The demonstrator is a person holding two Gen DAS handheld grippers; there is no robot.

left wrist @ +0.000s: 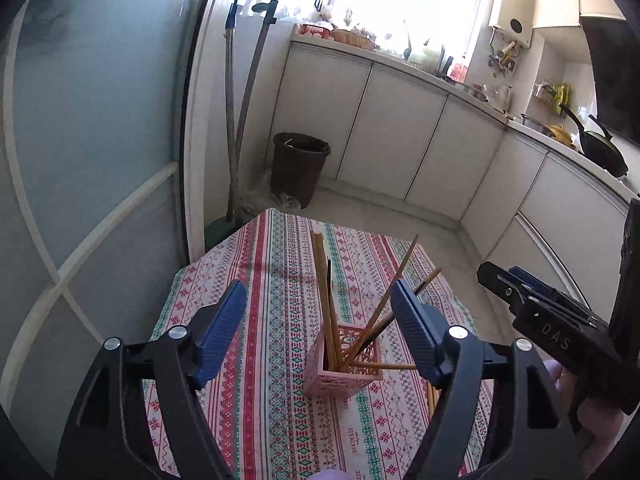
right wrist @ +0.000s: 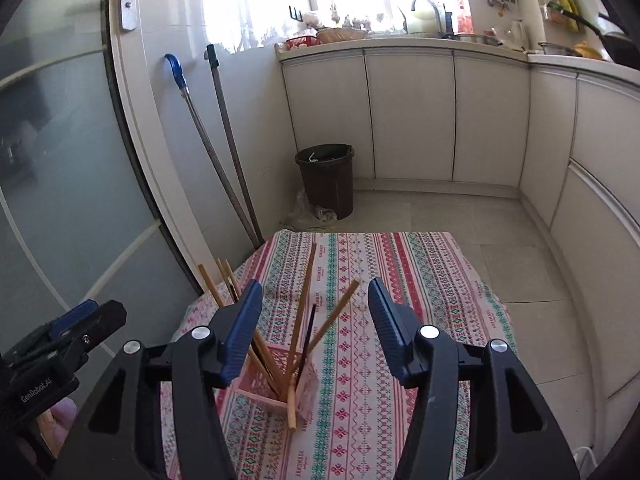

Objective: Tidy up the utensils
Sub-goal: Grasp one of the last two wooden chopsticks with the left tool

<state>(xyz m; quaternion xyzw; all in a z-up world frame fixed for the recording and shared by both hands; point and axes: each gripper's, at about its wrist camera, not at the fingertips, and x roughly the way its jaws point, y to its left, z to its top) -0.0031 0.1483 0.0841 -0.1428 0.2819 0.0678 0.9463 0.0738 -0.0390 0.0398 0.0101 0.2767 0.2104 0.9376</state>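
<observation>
A pink lattice holder stands on the patterned tablecloth and holds several wooden chopsticks and a dark one. One chopstick lies on the cloth to its right. My left gripper is open and empty above the holder. In the right wrist view the holder is below my open, empty right gripper, with chopsticks fanning out and one leaning at its front corner. The right gripper also shows in the left wrist view, at the right edge.
A dark bin stands on the floor beyond the table. Two mop handles lean on the wall at left. White cabinets line the back and right, with a cluttered counter. A glass door is at left.
</observation>
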